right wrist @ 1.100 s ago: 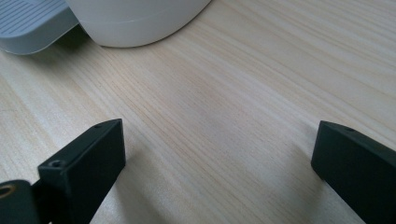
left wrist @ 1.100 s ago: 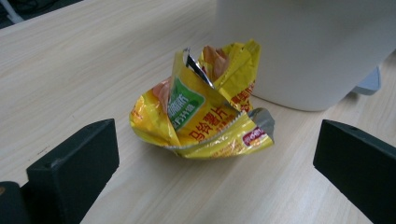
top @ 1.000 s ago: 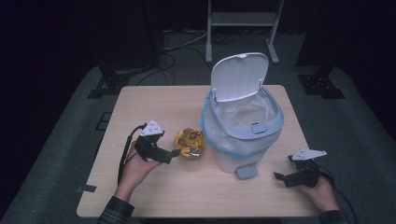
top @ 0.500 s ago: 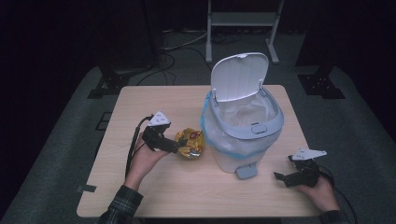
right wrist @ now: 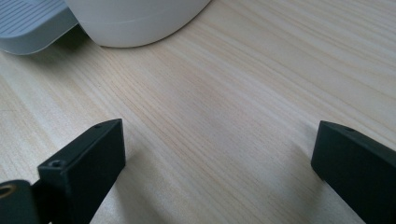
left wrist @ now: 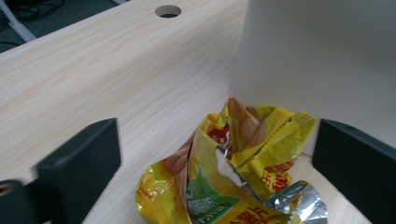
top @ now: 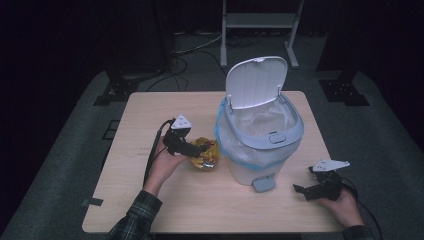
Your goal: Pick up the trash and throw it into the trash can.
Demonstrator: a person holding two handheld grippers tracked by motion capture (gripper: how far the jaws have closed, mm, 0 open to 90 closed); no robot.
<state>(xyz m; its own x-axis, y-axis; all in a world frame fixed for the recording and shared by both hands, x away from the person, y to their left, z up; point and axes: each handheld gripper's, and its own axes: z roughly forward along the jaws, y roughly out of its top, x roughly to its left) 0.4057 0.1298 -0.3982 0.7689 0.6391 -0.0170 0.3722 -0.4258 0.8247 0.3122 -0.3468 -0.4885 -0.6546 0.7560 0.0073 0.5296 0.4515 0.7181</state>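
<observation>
Left tool (top: pixel 199 148) has advanced, jaws wide around the crumpled snack bag (left wrist: pixel 233 172).

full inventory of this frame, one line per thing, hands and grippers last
snack bag: 1, yellow with foil lining, crumpled, on the table against the bin's left side
bin: 1, white with blue-grey rim, table centre-right, lined with a pale bag
lid: 1, white, hinged open, upright
pedal: 1, grey, at the bin's front base
table: 1, light wood
metal stand: 1, grey, floor behind the table
left gripper: 1, black, jaws open around the snack bag
right gripper: 1, black, jaws open, low over bare table right of the bin
</observation>
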